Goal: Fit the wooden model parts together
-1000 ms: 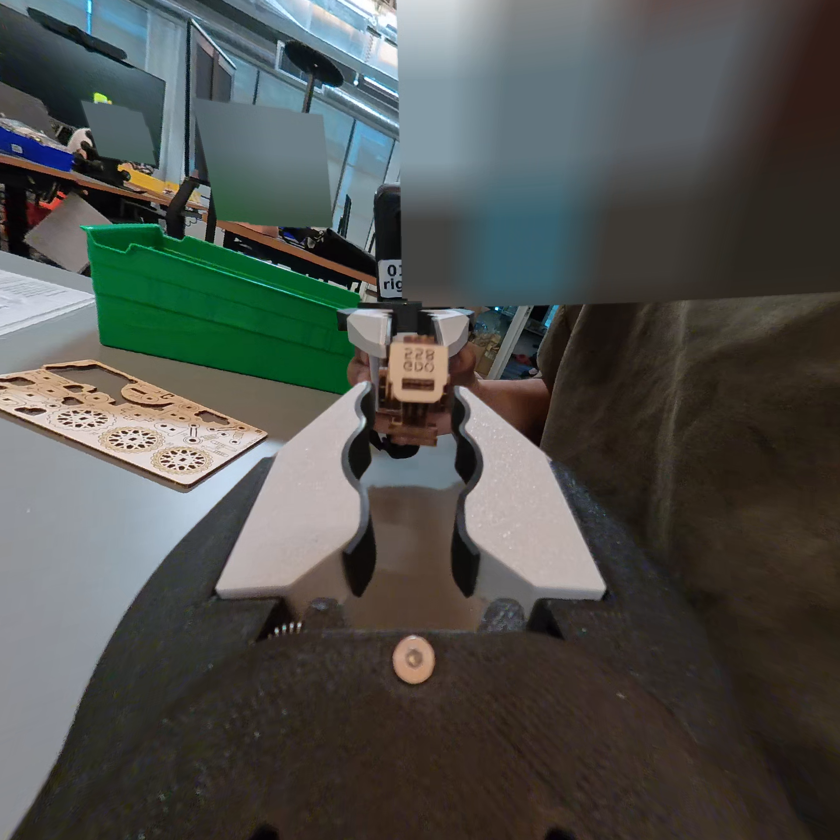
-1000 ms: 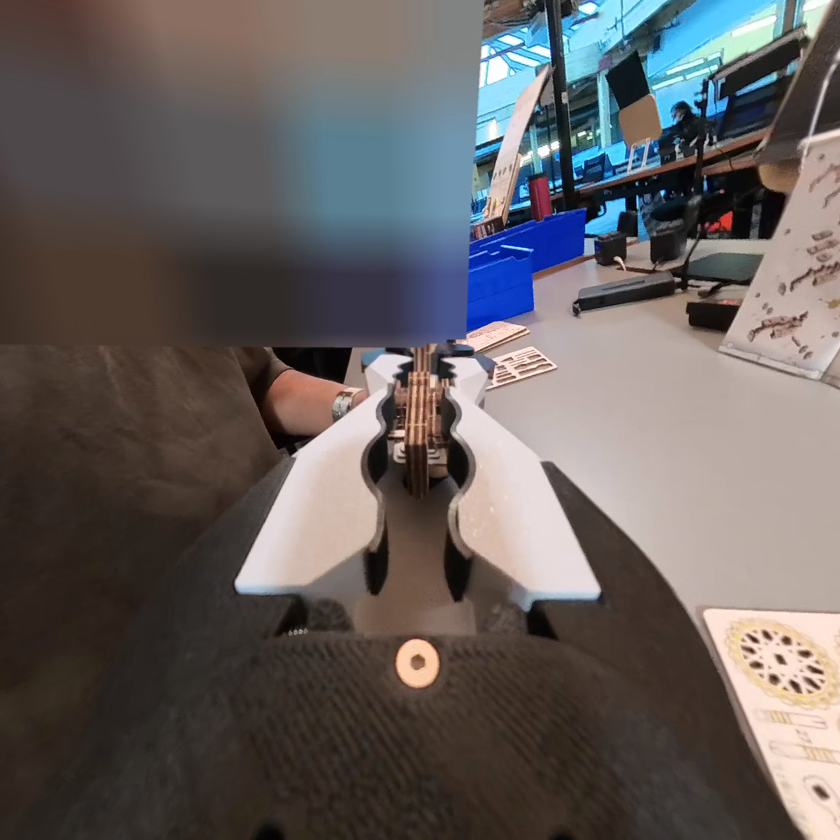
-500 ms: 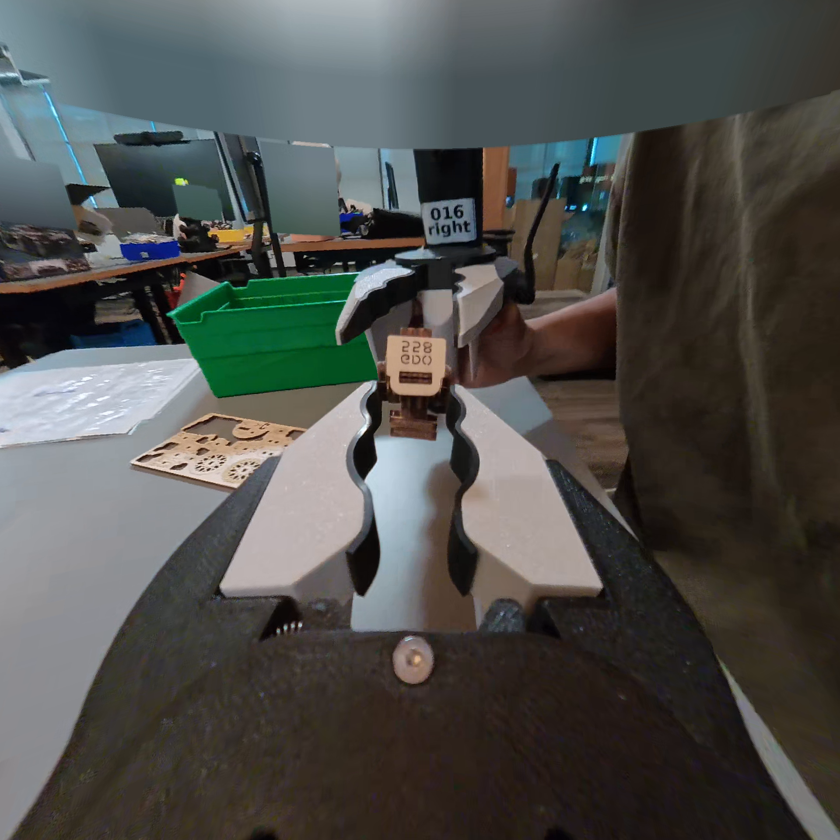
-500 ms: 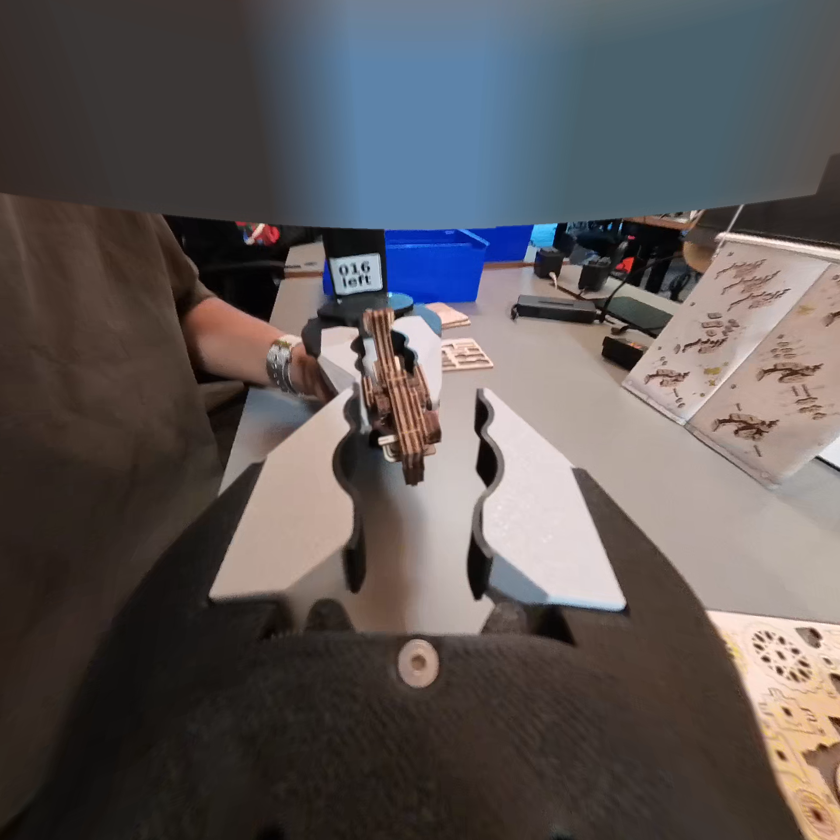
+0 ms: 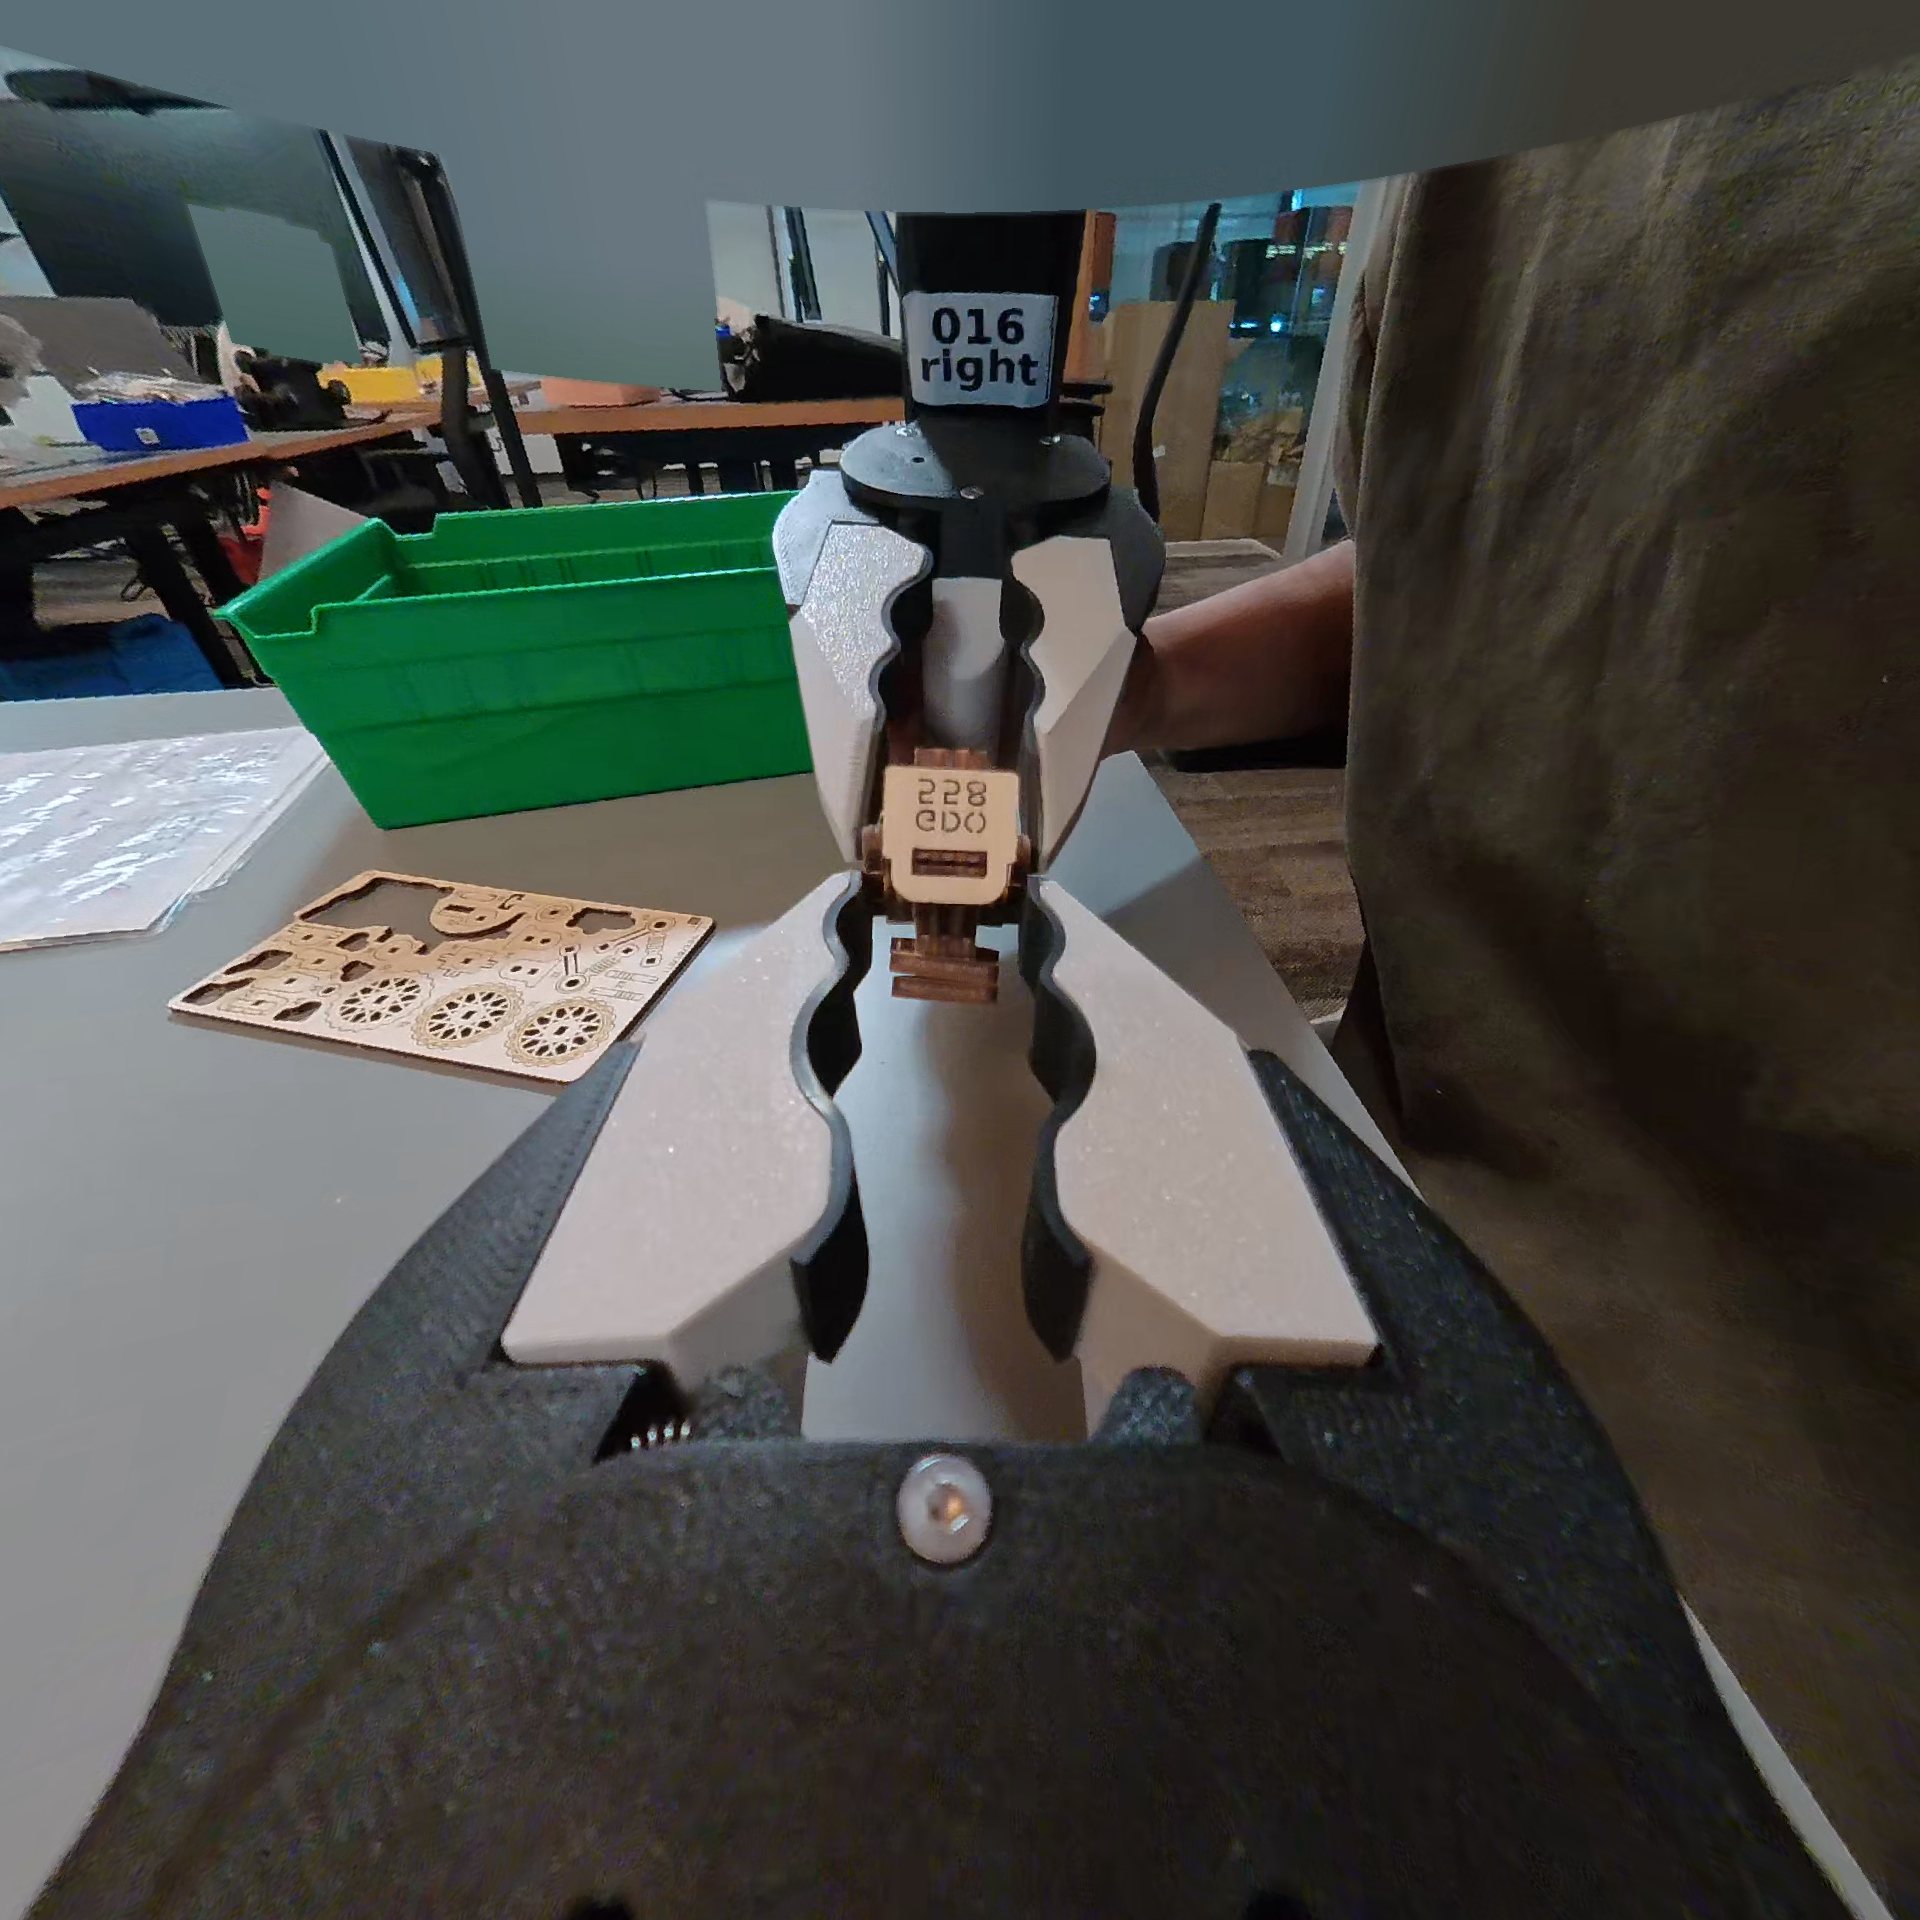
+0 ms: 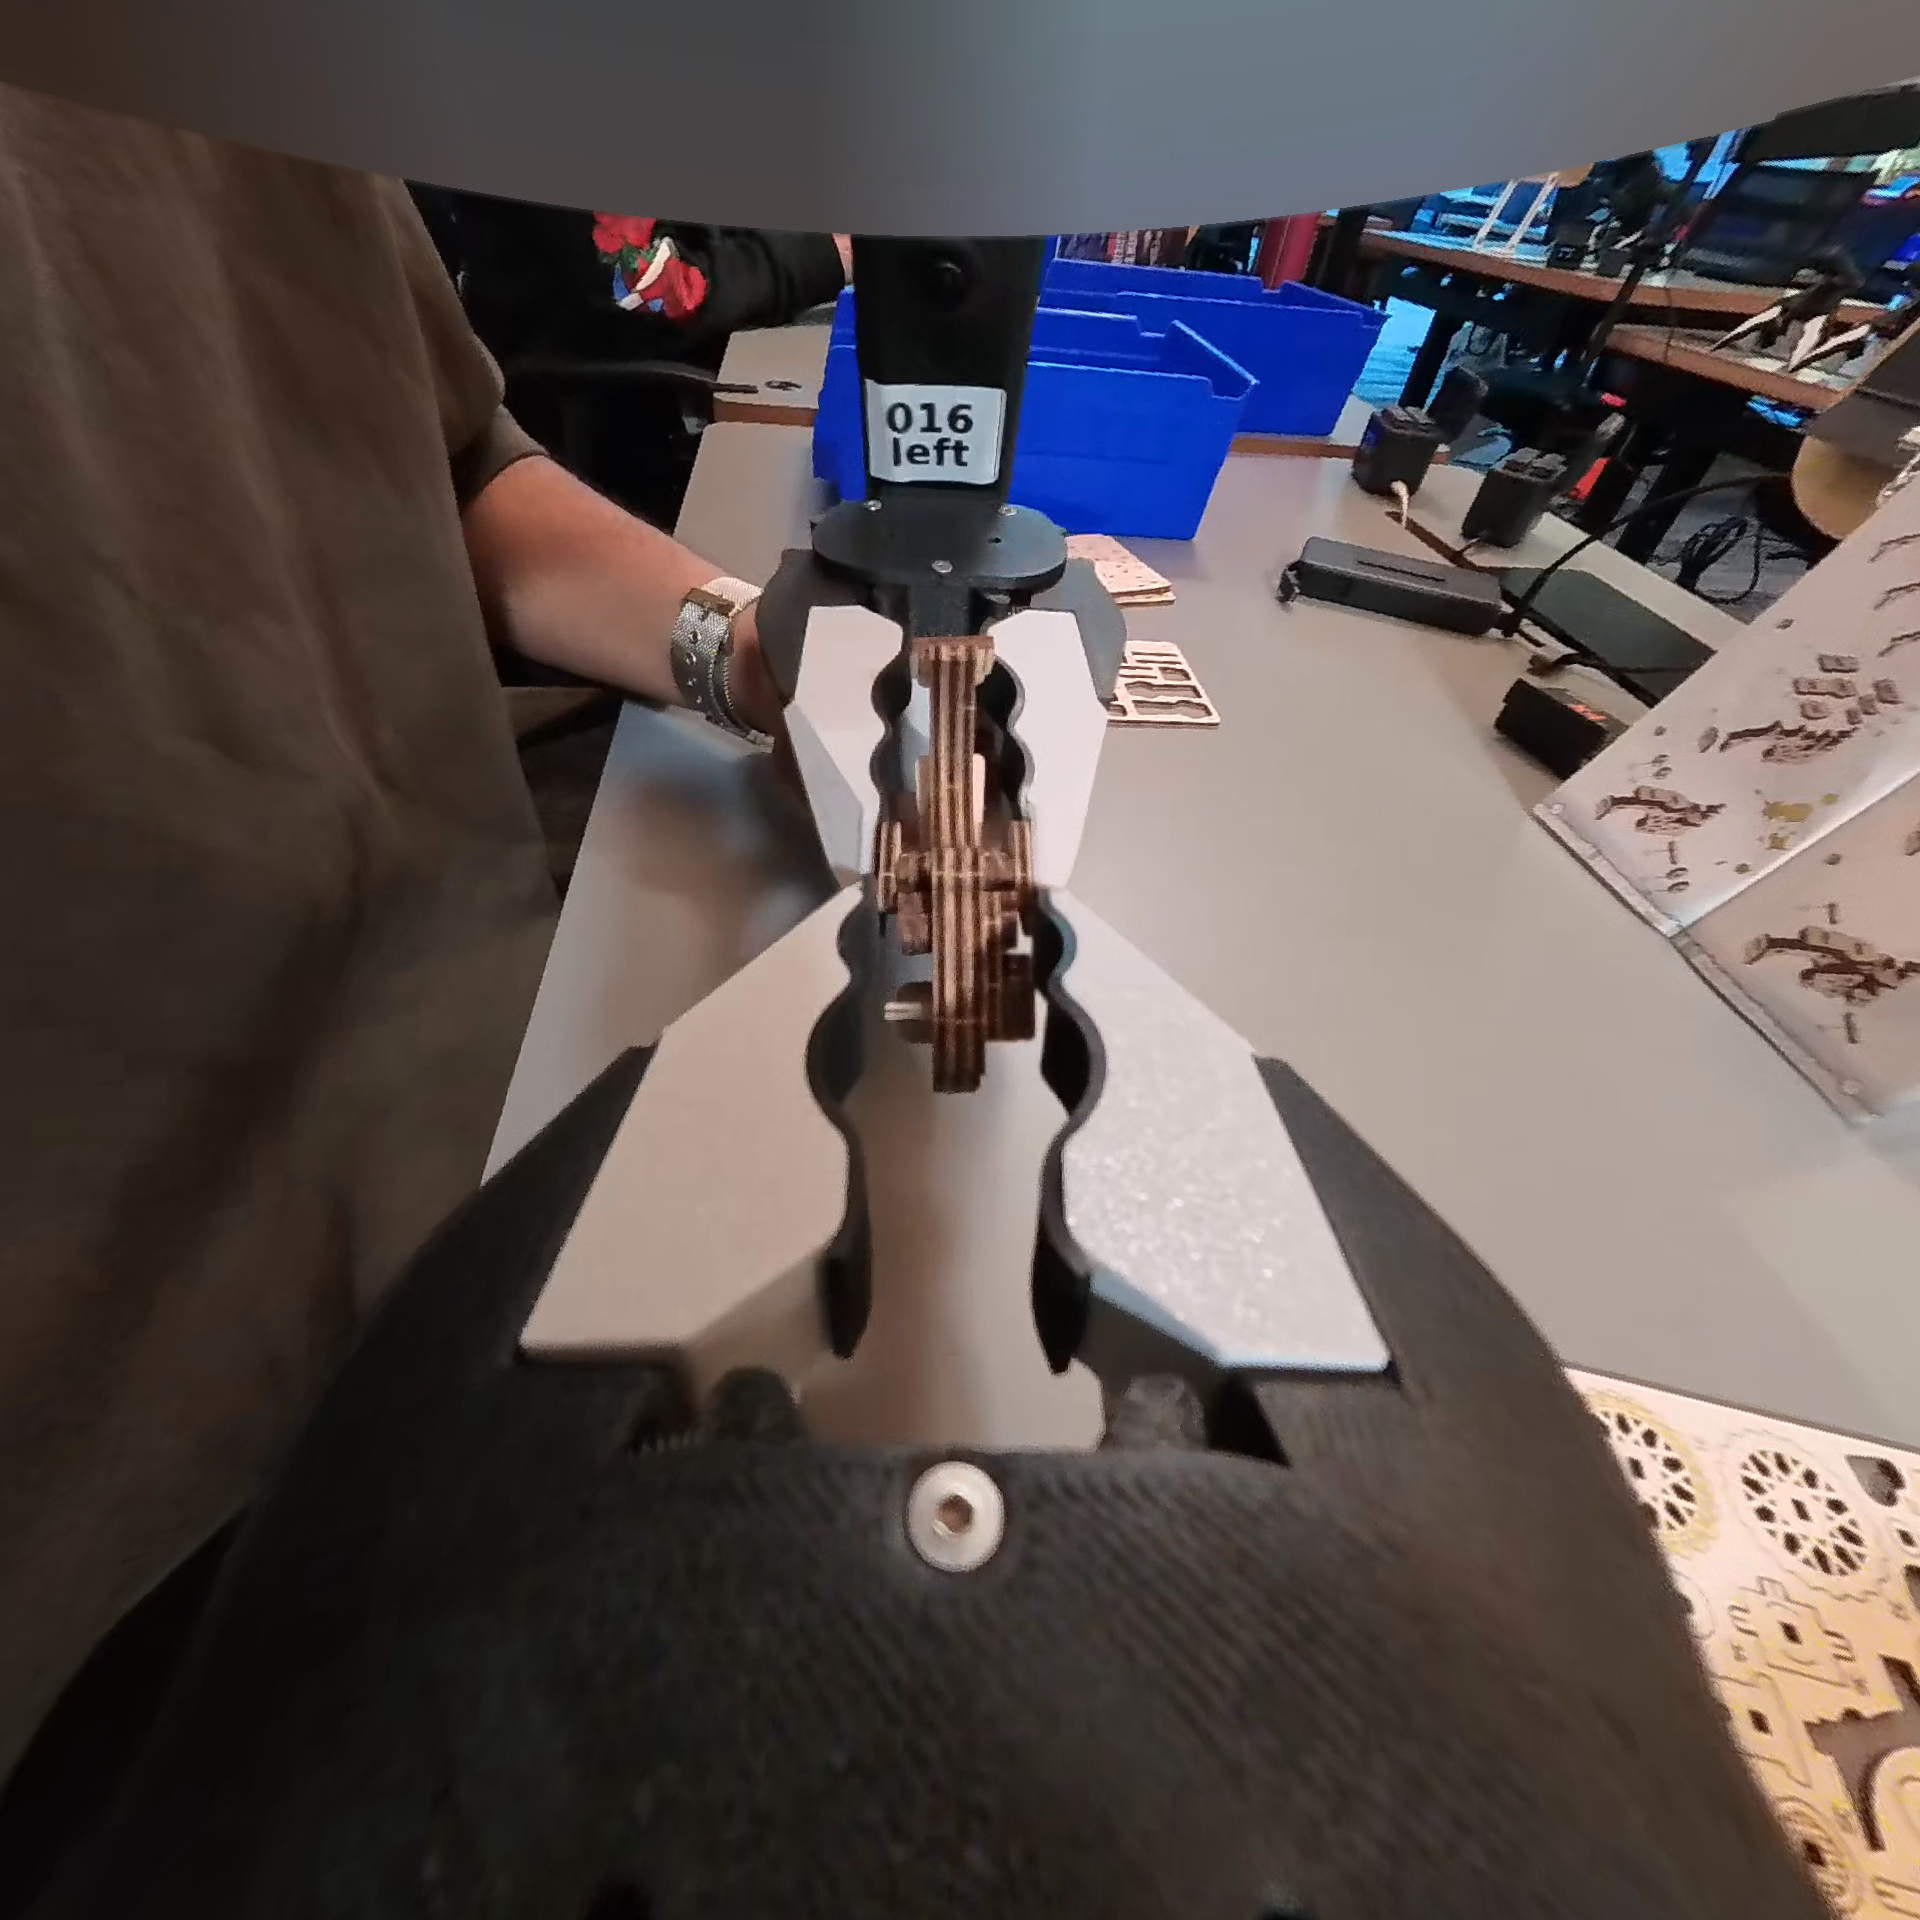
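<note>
A small layered wooden model (image 5: 951,831) hangs in the air between my two grippers, which meet tip to tip above the grey table (image 5: 208,1195). My left gripper (image 5: 945,896) has its fingertips pressed on the model's two sides, just below a pale engraved plate. In the right wrist view the model (image 6: 961,935) shows edge-on, and my right gripper (image 6: 954,914) is closed in on its wider lower part. The left gripper (image 6: 951,821) comes in from the far side, with the model's thin end running up between its fingers. The right gripper also shows in the left wrist view (image 5: 951,769).
A green bin (image 5: 540,665), a laser-cut wooden part sheet (image 5: 447,977) and a paper sheet (image 5: 114,821) lie left. Blue bins (image 6: 1132,416), small part sheets (image 6: 1164,686), black devices (image 6: 1392,592), an instruction board (image 6: 1818,862) and another part sheet (image 6: 1766,1558) are right. A person's torso (image 5: 1662,831) is close by. Both grippers' tips are close together, under 4 cm apart.
The right gripper let go of the model and opened while the left held it, then closed in on it again. Both grippers swung and tilted down toward the table.
</note>
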`<state>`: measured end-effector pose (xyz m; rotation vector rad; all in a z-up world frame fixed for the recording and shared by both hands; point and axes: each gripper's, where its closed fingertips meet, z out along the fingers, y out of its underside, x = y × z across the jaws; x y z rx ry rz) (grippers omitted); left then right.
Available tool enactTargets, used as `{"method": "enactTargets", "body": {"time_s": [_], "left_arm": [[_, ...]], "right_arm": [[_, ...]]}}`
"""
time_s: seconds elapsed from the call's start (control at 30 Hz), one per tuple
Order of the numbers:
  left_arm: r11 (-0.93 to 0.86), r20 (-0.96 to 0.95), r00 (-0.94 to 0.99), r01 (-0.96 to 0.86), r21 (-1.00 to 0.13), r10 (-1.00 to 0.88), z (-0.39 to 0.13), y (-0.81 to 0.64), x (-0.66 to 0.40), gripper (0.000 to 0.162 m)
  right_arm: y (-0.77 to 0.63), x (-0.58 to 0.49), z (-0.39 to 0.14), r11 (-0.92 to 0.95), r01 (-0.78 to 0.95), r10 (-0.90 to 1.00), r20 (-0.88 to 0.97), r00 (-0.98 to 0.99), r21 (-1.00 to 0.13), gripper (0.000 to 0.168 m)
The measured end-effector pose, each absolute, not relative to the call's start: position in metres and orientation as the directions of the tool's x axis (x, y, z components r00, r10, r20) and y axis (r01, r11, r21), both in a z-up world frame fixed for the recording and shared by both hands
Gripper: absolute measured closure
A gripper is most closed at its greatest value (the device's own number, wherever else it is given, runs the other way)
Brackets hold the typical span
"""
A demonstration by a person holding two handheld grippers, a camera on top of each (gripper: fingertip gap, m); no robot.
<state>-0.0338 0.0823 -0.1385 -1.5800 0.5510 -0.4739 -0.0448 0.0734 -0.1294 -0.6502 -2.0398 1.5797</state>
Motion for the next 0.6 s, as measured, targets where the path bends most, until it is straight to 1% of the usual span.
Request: {"method": "enactTargets", "body": {"time_s": [0.33, 0.6], "left_arm": [[-0.057, -0.029, 0.792, -0.081, -0.995, -0.61, -0.1402, 0.0821, -0.0323, 0.135], [-0.054, 0.023, 0.802, -0.012, -0.998, -0.597, -0.1348, 0.0838, -0.0346, 0.134]], "right_arm": [[0.0734, -0.0432, -0.1314, 0.265, 0.097, 0.629, 0.096, -0.772, -0.959, 0.143], [0.0757, -0.0453, -0.1278, 0.211, 0.119, 0.64, 0.045, -0.767, -0.97, 0.143]]}}
